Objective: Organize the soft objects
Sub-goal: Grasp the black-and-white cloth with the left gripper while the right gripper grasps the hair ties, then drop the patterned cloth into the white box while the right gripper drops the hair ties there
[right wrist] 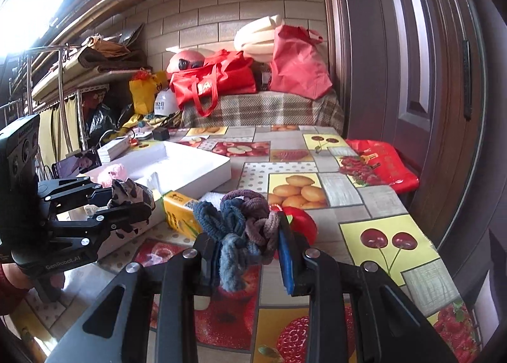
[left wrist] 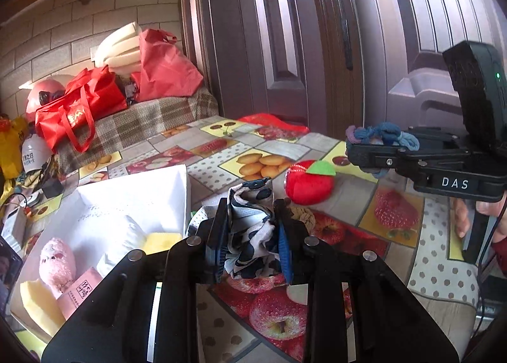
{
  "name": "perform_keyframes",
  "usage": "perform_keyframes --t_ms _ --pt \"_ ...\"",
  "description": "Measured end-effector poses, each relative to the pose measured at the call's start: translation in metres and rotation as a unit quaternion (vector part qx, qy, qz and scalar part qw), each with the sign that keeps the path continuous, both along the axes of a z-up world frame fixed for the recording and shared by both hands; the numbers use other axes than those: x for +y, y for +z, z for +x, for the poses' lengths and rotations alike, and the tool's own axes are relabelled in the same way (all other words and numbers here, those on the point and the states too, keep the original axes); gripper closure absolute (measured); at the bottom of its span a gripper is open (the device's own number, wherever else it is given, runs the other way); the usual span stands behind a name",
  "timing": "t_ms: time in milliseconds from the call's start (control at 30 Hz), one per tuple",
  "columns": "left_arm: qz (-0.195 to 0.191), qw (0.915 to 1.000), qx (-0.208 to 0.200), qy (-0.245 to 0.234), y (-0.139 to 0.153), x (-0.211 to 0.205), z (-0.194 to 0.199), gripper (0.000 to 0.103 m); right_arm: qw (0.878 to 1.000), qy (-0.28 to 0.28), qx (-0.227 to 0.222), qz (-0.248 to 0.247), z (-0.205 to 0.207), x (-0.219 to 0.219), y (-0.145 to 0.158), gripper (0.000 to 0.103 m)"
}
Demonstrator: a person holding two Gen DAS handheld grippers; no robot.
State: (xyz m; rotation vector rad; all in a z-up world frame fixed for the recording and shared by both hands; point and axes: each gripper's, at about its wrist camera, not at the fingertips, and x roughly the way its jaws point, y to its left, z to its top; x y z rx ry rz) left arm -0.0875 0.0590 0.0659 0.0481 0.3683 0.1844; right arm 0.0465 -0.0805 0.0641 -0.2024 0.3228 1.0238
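I read "DAS" on my right tool (left wrist: 364, 154) body, "GenRobot.AI" on my left tool (right wrist: 133, 204) body, other labels too blurred

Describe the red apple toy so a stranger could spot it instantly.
Start at the fruit-print tablecloth. Right of the white box, beside the printed oranges, sits the apple toy. It is the only plush red ball there, topped with a green felt leaf.
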Motion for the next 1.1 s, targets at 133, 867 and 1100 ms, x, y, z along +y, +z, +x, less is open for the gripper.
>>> perform_keyframes --t_ms 133,867,1100 --pt "-0.017 0.9989 -0.031 0.03 0.006 0.015 -0.015 0.077 0.999 -0.007 -0.031 0.037 -0.018 0.003 0.004 0.074" --pt "-0.031 0.9865 -0.057 0.15 0.002 0.09 -0.074 0.077 0.998 0.031 -0.03 0.049 -0.053 0.054 0.003 0.074" --pt "-0.039 0.9809 -0.061 0.181 -0.001 0.115 -0.087 0.077 0.997 0.064 -0.016 0.038 -0.07 0.082 0.0 0.074"
